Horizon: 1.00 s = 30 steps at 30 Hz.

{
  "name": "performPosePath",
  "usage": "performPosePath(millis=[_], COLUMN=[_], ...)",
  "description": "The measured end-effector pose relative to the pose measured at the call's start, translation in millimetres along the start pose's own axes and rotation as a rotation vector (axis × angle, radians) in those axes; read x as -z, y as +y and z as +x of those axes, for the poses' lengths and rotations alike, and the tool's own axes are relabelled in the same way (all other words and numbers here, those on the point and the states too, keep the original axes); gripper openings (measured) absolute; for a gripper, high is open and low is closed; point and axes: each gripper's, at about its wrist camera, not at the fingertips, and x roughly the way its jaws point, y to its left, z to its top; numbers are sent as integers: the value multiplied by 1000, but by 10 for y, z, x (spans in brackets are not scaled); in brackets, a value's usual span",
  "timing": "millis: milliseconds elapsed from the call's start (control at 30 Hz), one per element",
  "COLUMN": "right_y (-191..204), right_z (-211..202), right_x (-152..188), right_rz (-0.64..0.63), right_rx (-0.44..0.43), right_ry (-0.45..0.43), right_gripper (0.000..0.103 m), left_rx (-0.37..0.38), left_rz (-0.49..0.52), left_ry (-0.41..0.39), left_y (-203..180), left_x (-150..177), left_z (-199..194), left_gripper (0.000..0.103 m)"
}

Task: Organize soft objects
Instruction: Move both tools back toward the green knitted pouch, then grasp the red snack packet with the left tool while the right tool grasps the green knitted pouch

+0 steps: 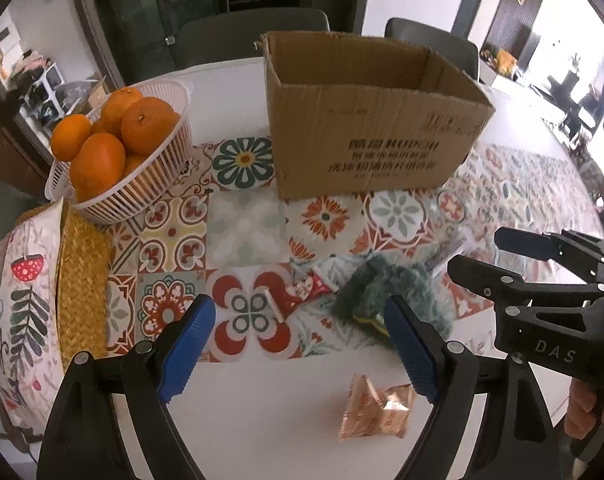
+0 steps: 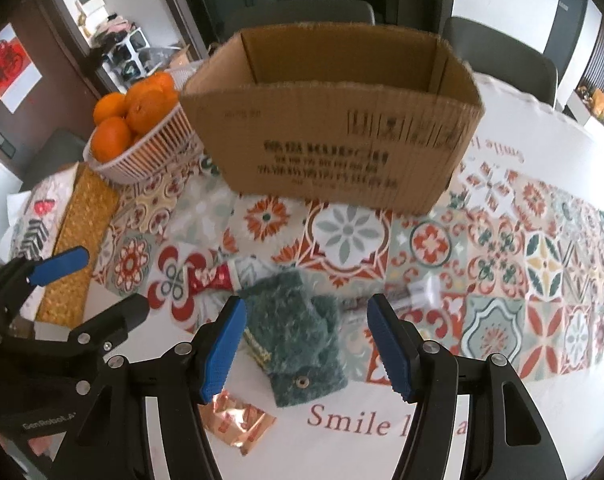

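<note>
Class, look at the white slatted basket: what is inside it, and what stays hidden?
The white slatted basket holds a heap of oranges, piled above its rim. Several show on top; any fruit lower down, and the basket's bottom, are covered by the ones above.

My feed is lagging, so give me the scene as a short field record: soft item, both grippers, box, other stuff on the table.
soft item: teal fuzzy pouch, flat on the tablecloth
right gripper: open, fingers either side of the pouch, not pressing
left gripper: open, holding nothing
box: cardboard, open top, no contents visible
snacks: red packet, copper packet
basket: oranges, left of box
</note>
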Motion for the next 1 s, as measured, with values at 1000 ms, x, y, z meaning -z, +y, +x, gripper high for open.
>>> performPosePath(millis=[1000], right_y=[110], right_z=[1083], right_x=[308], right_rz=[9], right_rx=[20], right_ry=[354], right_gripper=[80], left_rx=[16], left_rz=[443], left_ry=[267], left_y=[-164], left_x=[-59], left_z=[1129], left_gripper=[77])
